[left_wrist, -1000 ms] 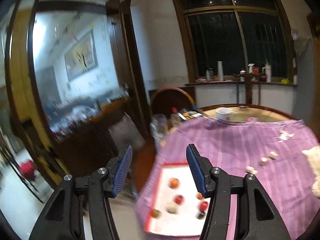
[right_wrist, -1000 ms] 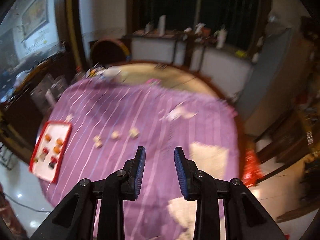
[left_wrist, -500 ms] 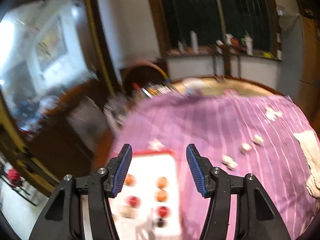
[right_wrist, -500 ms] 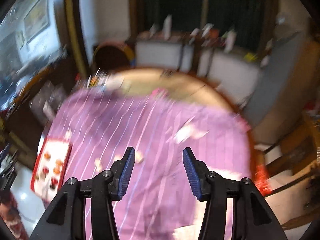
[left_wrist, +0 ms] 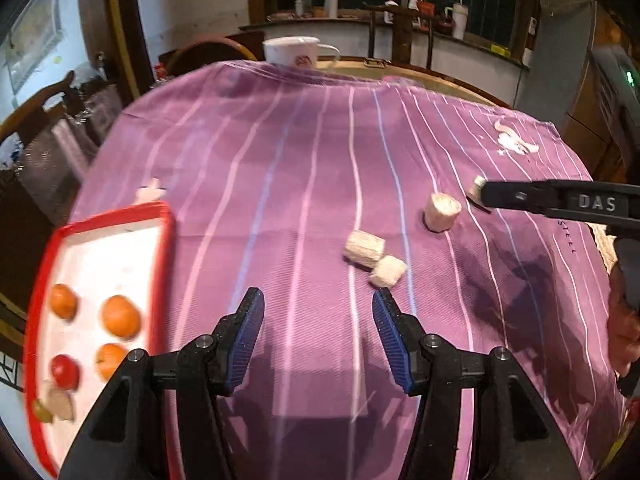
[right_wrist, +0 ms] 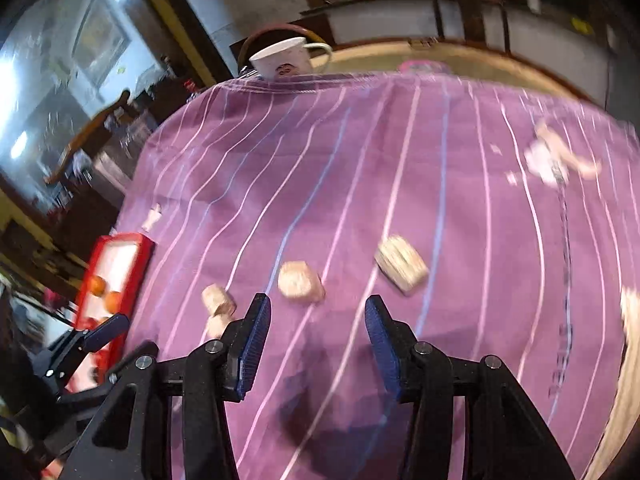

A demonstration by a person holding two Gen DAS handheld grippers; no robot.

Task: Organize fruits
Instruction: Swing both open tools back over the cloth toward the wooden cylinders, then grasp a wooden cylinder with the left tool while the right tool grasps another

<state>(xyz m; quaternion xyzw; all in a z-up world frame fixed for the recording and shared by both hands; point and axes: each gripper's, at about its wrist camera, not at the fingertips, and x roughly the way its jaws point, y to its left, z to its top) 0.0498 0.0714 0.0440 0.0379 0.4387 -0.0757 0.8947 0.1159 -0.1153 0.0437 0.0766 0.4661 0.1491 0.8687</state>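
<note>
A red-rimmed white tray (left_wrist: 170,232) lies at the left edge of the purple striped cloth and holds oranges (left_wrist: 120,316), a red fruit (left_wrist: 64,372) and a few smaller pieces. Several pale cylindrical pieces (left_wrist: 364,248) lie loose mid-cloth. My left gripper (left_wrist: 318,308) hovers open and empty just short of the nearest pieces, right of the tray. My right gripper (right_wrist: 318,312) is open and empty, close above the cloth, with one pale piece (right_wrist: 300,282) just beyond its fingertips and another (right_wrist: 402,264) to the right. The tray (right_wrist: 146,248) shows at the right wrist view's left.
A white cup (left_wrist: 296,52) stands at the cloth's far edge on the round wooden table (left_wrist: 440,78). Crumpled white paper (left_wrist: 512,140) lies far right. A beige cloth (right_wrist: 632,320) lies at the right edge. A wooden chair (left_wrist: 36,104) stands left of the table.
Both grippers have come down toward the cloth and tilted downward. The right jaws have widened from a narrow gap. The left gripper has swung right from over the tray toward the pale pieces.
</note>
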